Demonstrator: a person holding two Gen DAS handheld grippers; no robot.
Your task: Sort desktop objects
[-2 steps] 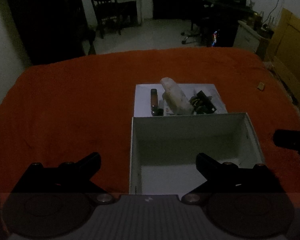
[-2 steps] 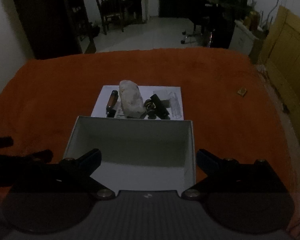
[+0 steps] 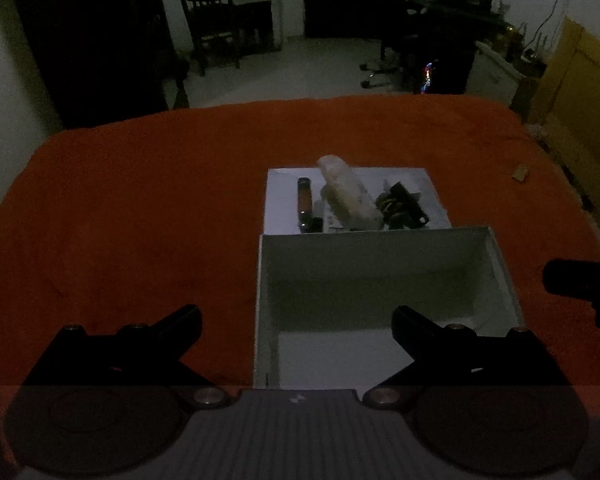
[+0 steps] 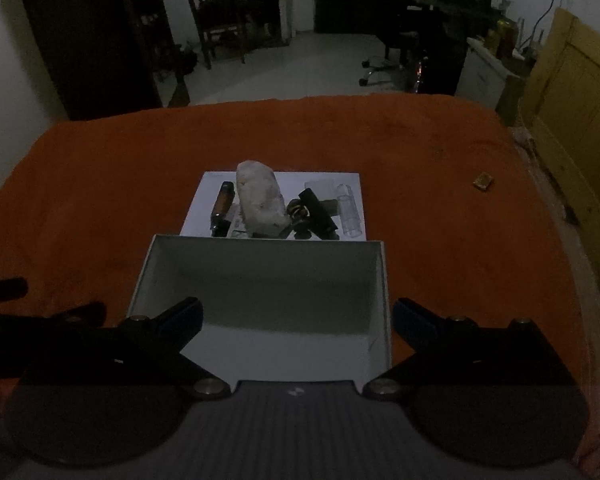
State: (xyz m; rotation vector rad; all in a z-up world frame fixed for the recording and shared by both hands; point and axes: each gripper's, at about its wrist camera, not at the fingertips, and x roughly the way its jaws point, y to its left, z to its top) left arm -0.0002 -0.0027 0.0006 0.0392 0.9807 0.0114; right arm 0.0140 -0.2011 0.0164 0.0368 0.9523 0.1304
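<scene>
An empty white box (image 3: 500,264) (image 4: 382,280) stands on the orange cloth. Behind it lies a white sheet (image 3: 284,196) (image 4: 208,196) with small objects: a whitish wrapped lump (image 3: 346,190) (image 4: 260,196), a dark brown tube (image 3: 304,200) (image 4: 222,204), black clips (image 3: 402,204) (image 4: 316,212) and a clear case (image 4: 348,208). My left gripper (image 3: 296,320) is open and empty over the box's left wall. My right gripper (image 4: 296,314) is open and empty over the box's near part.
The orange cloth (image 3: 140,208) (image 4: 440,184) covers the whole table. A small tan piece (image 3: 520,172) (image 4: 483,181) lies at the far right. A yellow wooden board (image 4: 572,92) stands right of the table. Chairs and a desk stand beyond the far edge.
</scene>
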